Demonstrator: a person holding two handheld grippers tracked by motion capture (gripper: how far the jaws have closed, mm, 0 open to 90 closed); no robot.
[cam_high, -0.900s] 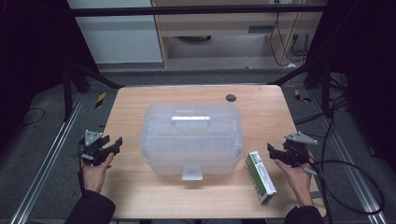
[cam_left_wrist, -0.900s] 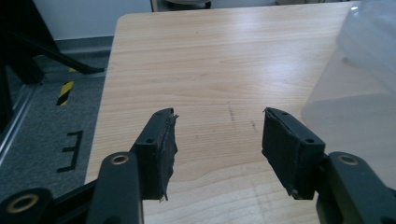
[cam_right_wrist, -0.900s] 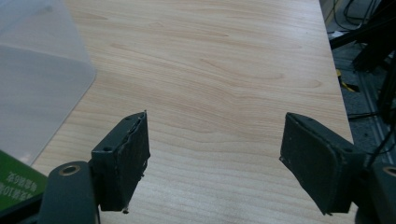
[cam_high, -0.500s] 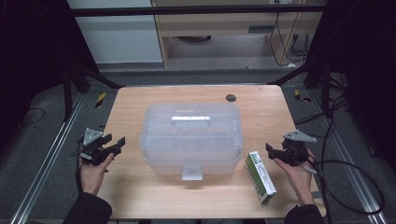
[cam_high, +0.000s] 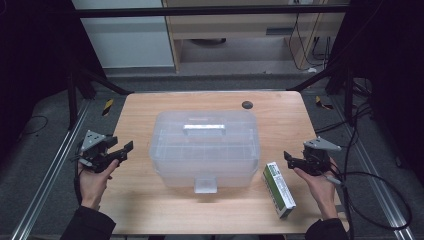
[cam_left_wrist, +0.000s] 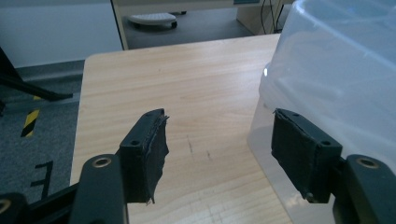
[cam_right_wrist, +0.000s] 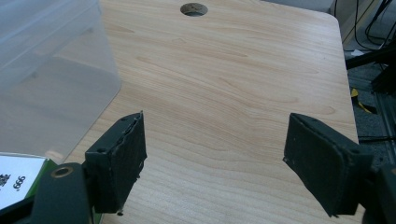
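Frosted, smooth plastic bin (cam_high: 206, 145) on a matt pale wood table (cam_high: 150, 205); glossy cardboard carton (cam_high: 279, 189)

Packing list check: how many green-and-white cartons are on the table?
1. The green-and-white carton lies flat on the table, right of the plastic bin, near the right gripper. The frosted bin could hide more.

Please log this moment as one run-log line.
left gripper: open, empty | right gripper: open, empty | lidded clear bin: mid-table, untouched | green box: right of bin
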